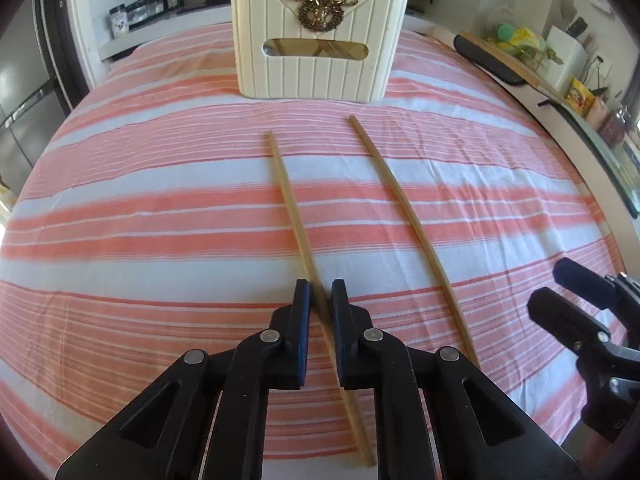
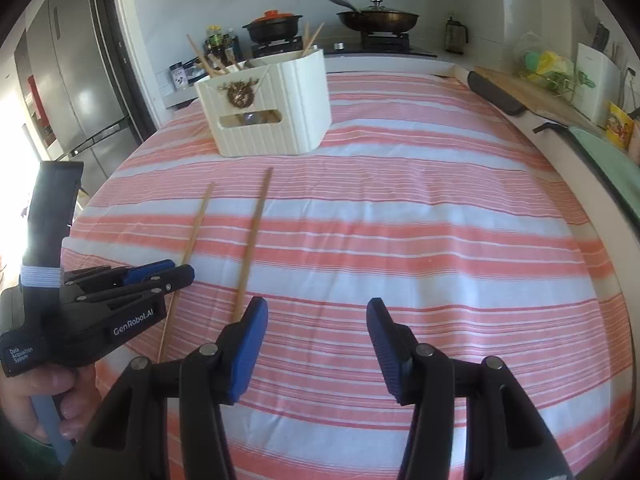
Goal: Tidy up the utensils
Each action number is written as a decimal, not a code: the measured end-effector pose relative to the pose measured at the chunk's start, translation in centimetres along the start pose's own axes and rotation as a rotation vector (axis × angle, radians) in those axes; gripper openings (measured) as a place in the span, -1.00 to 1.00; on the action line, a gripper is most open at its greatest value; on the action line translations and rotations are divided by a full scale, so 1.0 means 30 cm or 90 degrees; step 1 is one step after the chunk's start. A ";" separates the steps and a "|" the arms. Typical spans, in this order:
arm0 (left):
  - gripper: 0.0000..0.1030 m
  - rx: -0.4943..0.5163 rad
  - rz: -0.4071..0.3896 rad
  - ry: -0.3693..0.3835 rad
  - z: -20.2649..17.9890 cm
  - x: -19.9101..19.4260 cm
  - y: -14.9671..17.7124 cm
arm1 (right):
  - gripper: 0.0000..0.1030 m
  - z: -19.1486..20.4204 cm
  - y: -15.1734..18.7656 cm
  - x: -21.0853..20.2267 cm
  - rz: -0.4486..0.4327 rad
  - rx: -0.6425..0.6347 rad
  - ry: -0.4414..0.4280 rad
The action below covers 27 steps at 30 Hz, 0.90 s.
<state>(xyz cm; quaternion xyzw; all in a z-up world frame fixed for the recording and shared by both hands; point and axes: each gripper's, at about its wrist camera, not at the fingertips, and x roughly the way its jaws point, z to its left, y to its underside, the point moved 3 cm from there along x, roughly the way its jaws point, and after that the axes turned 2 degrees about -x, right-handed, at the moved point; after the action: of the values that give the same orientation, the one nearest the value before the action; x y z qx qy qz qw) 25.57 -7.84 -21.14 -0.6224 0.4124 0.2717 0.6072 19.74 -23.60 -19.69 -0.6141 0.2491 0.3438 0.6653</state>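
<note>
Two wooden chopsticks lie side by side on the striped cloth, pointing toward a cream utensil holder (image 1: 316, 68) (image 2: 268, 120) that has several chopsticks standing in it. My left gripper (image 1: 320, 300) (image 2: 184, 274) is shut on the left chopstick (image 1: 288, 192) (image 2: 198, 224) near its close end, low against the cloth. The other chopstick (image 1: 400, 208) (image 2: 254, 236) lies free just to its right. My right gripper (image 2: 316, 320) (image 1: 554, 286) hovers open over the cloth to the right of both chopsticks, with nothing between its fingers.
The pink and white striped cloth (image 2: 420, 240) covers the table. Behind it, a stove counter holds a pot (image 2: 272, 26) and a lidded pan (image 2: 376, 18). A cutting board (image 2: 520, 92) lies at the right edge and a fridge (image 2: 76, 80) stands on the left.
</note>
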 end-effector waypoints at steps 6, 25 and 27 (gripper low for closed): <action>-0.89 0.006 0.007 -0.016 0.095 -0.031 0.027 | -0.02 0.140 -0.024 0.140 0.050 -0.080 -0.020; -0.89 0.026 -0.010 -0.062 0.139 -0.053 0.063 | -0.88 0.057 0.047 0.090 0.072 -0.077 0.096; -0.88 0.033 -0.013 -0.069 0.132 -0.053 0.066 | -0.87 0.048 0.052 0.082 0.075 -0.073 0.096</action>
<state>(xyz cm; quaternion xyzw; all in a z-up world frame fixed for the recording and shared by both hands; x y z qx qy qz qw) 23.74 -3.52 -21.30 -0.5946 0.3796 0.2882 0.6475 19.98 -21.79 -22.38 -0.6599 0.3139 0.3486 0.5870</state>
